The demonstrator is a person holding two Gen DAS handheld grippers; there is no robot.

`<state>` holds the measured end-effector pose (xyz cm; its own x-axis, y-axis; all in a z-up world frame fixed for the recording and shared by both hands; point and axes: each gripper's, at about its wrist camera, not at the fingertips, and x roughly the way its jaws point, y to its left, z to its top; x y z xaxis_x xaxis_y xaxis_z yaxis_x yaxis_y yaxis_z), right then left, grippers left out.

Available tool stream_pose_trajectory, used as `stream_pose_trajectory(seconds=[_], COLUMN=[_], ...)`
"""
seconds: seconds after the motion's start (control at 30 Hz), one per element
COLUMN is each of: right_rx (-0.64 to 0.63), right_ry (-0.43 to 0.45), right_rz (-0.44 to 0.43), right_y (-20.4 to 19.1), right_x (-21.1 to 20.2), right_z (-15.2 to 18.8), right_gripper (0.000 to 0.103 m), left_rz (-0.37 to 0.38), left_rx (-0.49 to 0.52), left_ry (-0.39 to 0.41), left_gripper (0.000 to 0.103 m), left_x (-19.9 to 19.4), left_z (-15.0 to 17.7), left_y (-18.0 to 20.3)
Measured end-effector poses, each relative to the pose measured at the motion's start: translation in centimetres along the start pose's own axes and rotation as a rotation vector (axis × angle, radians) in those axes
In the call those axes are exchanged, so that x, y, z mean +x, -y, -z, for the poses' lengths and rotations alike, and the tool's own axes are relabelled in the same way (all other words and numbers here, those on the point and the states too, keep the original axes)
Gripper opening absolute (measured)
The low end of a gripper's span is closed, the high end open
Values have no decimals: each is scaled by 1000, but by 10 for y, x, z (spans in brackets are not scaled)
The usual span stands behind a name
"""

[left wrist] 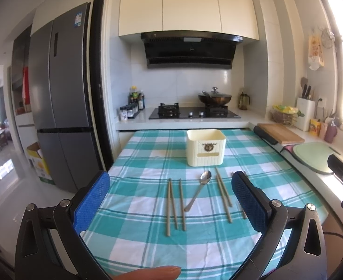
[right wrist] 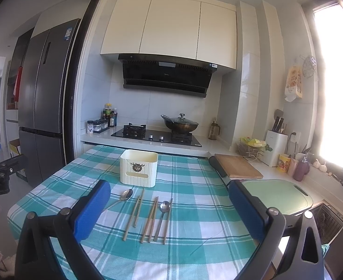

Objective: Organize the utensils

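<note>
Utensils are all still loose on the table [left wrist: 148,245], none of them in either hand-held gripper of mine. My left hand-held gripper [left wrist: 170,200] has its blue pads spread wide apart with nothing between them, hovering over the near edge of the checked cloth [right wrist: 194,252]. My right hand-held gripper [right wrist: 169,210] is the same deal, pads wide apart and empty, hanging over the right half of the cloth.

Just past the left one, three loose chopsticks [left wrist: 175,205] lie roughly side by side, then a metal spoon [left wrist: 198,190] with its bowl pointing away from me, then a crossed pair of chopsticks [left wrist: 224,197] on its right. From the right wrist view there's a second spoon [right wrist: 161,218] further right, lying among another few chopsticks [right wrist: 149,220], touching or nearly so, can't quite tell.

Behind the whole row, close to it, sits the cream holder box [left wrist: 205,147], upright and open at the top; can't see inside it. Off the table's right side there's a wooden cutting board [right wrist: 238,165] and a pale green board [right wrist: 281,194] on the kitchen counter, and further back the stove [right wrist: 157,135] with a lidded wok [right wrist: 180,123] on it
</note>
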<state>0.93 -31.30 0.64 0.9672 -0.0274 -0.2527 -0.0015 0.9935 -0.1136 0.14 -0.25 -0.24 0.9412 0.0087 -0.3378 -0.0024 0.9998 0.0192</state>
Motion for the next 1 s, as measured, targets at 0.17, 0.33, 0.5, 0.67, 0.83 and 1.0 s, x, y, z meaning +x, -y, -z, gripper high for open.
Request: stream_pose_trajectory(seconds=[0.17,0.33,0.5,0.67,0.83,1.0], right_rx=[4,3,3,3,2,3], right_ry=[-5,-6,-7,-7,-6,-7], right_rz=[0,1,1,2,2,2], right_y=[1,1,1,0,0,0], right_x=[1,1,2,2,2,2], right_z=[1,2,3,2,2,2], right_gripper=[103,103,103,103,103,103], left_rz=[4,4,8,8,8,8], left_rx=[3,4,6,2,3,3], left_ry=[-1,-1,1,1,2,2], left_gripper=[103,103,103,103,103,103], left_x=[0,-1,-1,-1,-1,-1], left_z=[0,0,-1,0,0,0], left_y=[1,2,5,6,6,5])
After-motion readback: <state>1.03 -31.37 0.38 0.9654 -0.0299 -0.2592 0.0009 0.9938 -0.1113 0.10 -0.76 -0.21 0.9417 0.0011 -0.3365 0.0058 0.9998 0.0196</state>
